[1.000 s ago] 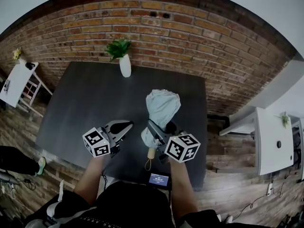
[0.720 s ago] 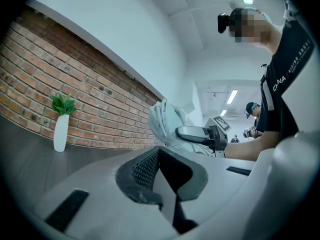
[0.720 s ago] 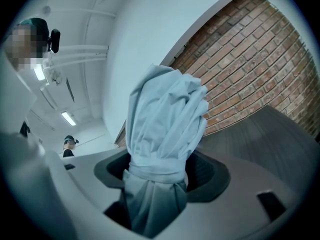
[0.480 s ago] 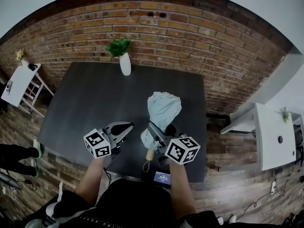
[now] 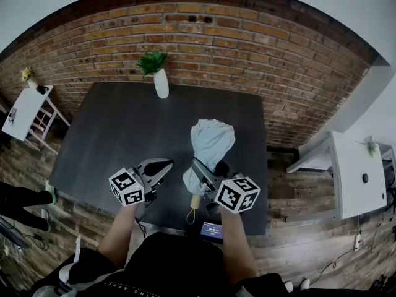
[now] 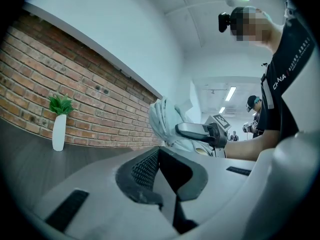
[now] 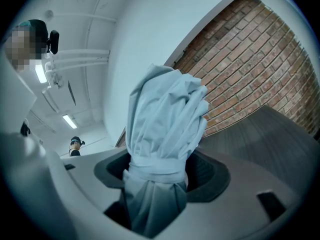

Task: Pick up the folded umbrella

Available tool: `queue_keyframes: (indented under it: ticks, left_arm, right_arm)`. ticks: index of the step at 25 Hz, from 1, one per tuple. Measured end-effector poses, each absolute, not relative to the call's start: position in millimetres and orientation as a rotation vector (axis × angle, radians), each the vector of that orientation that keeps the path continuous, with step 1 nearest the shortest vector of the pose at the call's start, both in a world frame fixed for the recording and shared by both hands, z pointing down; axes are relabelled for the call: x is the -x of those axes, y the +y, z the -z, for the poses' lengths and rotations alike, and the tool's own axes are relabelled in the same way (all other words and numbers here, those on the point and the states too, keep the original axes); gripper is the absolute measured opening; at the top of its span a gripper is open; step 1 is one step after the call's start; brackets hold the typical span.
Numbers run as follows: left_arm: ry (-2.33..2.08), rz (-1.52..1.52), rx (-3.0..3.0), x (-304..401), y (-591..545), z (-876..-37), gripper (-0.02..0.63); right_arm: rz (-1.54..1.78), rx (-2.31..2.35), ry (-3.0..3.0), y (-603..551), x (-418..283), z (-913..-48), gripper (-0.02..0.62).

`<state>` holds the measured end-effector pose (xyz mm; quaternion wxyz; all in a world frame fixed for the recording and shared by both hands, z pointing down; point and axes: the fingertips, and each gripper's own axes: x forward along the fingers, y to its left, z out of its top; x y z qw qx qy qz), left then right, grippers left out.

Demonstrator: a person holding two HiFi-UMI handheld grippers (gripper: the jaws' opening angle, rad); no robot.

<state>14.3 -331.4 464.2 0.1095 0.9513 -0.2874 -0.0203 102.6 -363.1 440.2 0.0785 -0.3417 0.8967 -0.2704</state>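
Observation:
The folded umbrella (image 5: 211,142), pale blue-grey cloth bound with a strap, is clamped in my right gripper (image 5: 207,171), which is shut on it just above its wooden handle (image 5: 196,200). The bundled canopy points away from me, over the dark table (image 5: 117,135). In the right gripper view the umbrella (image 7: 165,119) rises from between the jaws of my right gripper (image 7: 157,181), filling the gap. My left gripper (image 5: 156,166) hangs a little to the left of it, shut with nothing in it. In the left gripper view the left gripper (image 6: 160,154) has its pads together, and the umbrella (image 6: 162,119) shows to the right.
A white vase with a green plant (image 5: 160,80) stands at the table's far edge against the brick wall (image 5: 247,42). White side tables stand at the left (image 5: 21,107) and the right (image 5: 356,178). A small screen (image 5: 211,230) sits at the near edge.

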Motion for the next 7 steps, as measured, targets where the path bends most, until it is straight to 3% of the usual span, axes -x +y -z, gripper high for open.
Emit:
queue_keyframes:
  ticks: [7]
  left_arm:
    - [-0.855, 0.052, -2.799, -15.8, -328.1, -468.0, 0.003]
  right_arm:
    - [0.809, 1.004, 2.684, -361.0, -104.2, -442.7, 0.318]
